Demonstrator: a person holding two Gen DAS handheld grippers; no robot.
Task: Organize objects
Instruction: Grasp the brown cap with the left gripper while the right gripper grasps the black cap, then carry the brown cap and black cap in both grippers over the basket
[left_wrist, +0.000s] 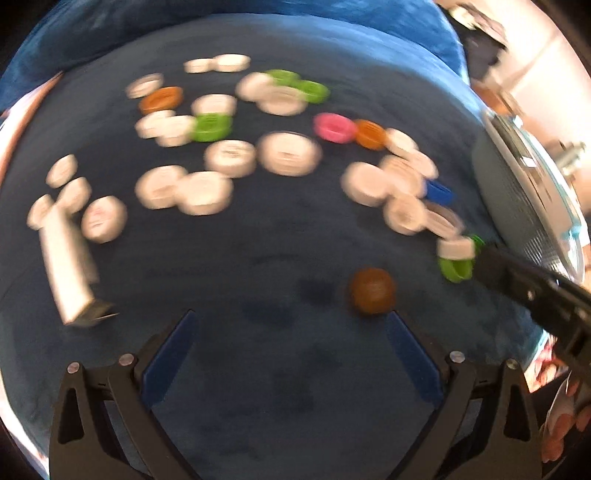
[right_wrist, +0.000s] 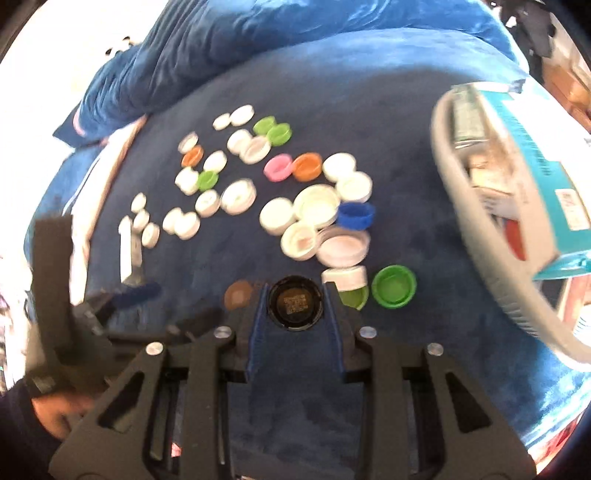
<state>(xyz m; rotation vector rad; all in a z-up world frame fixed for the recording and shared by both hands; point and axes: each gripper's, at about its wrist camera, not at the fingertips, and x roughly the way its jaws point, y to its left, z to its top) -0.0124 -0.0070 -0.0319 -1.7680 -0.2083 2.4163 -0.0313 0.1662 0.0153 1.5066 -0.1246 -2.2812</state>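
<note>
Many bottle caps, mostly white with some green, orange, pink and blue, lie scattered on a dark blue velvet surface (left_wrist: 258, 243). My left gripper (left_wrist: 291, 317) is open and empty above the surface, with a brown cap (left_wrist: 372, 291) just beyond its right finger. My right gripper (right_wrist: 295, 295) is shut on a black cap (right_wrist: 295, 302), held between its blue pads. The brown cap (right_wrist: 238, 294) lies just left of it, a white cap (right_wrist: 345, 277) and a green cap (right_wrist: 393, 286) just right. The right gripper also shows in the left wrist view (left_wrist: 517, 284), at the right edge.
A grey basket (right_wrist: 476, 206) holding a teal box (right_wrist: 546, 173) and other packages stands at the right. A white tube (left_wrist: 66, 258) lies at the left among white caps. A blue pillow (right_wrist: 221, 51) lies behind. The left wrist view is motion-blurred.
</note>
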